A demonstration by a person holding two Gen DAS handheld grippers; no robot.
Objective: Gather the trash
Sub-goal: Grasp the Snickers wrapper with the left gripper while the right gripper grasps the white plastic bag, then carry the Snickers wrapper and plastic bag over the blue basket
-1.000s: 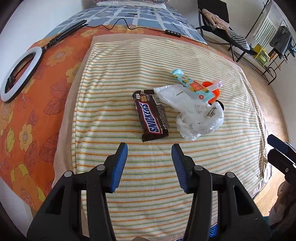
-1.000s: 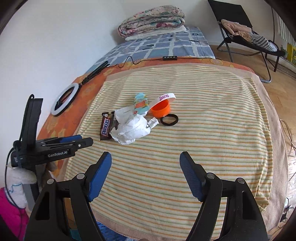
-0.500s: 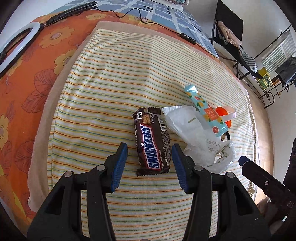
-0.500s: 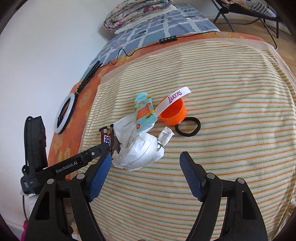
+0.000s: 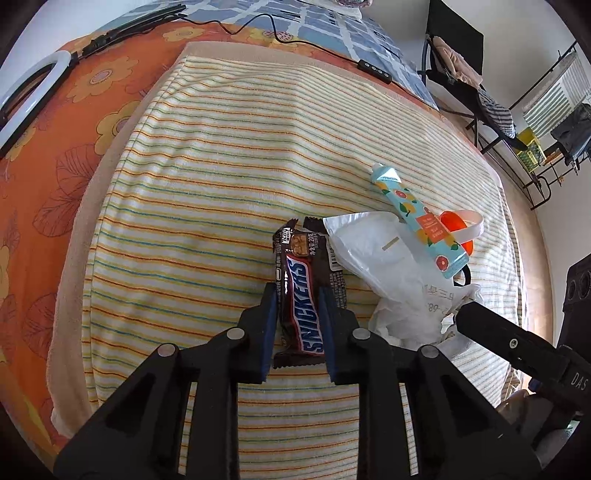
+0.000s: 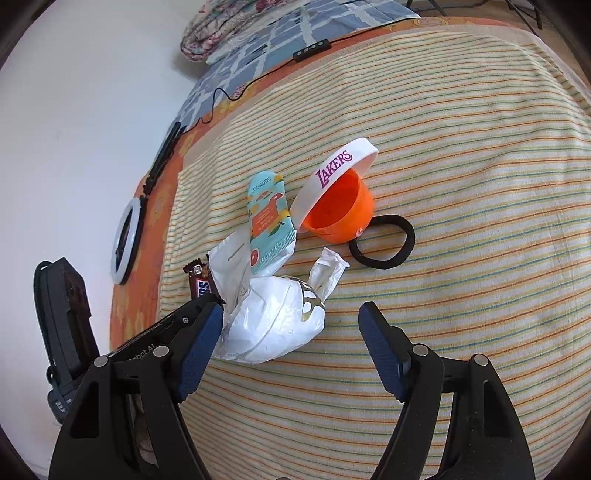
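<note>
So it's a bedroom, daytime, loads of natural light. Plain white wall (image 6: 85,122) on one side of the bed (image 5: 44,184), which has an orange floral sheet and a striped towel (image 5: 240,140) spread over it. Further up there's a blue checked cover (image 5: 332,26) and a folded floral quilt (image 6: 236,18) against the wall. A ring light (image 6: 127,236) lies flat on the orange sheet, its cable and inline remote (image 5: 373,68) trailing across. Past the bed: wooden floor (image 5: 517,184), a black folding chair (image 5: 454,55) piled with clothes, and a drying rack (image 5: 554,110).
</note>
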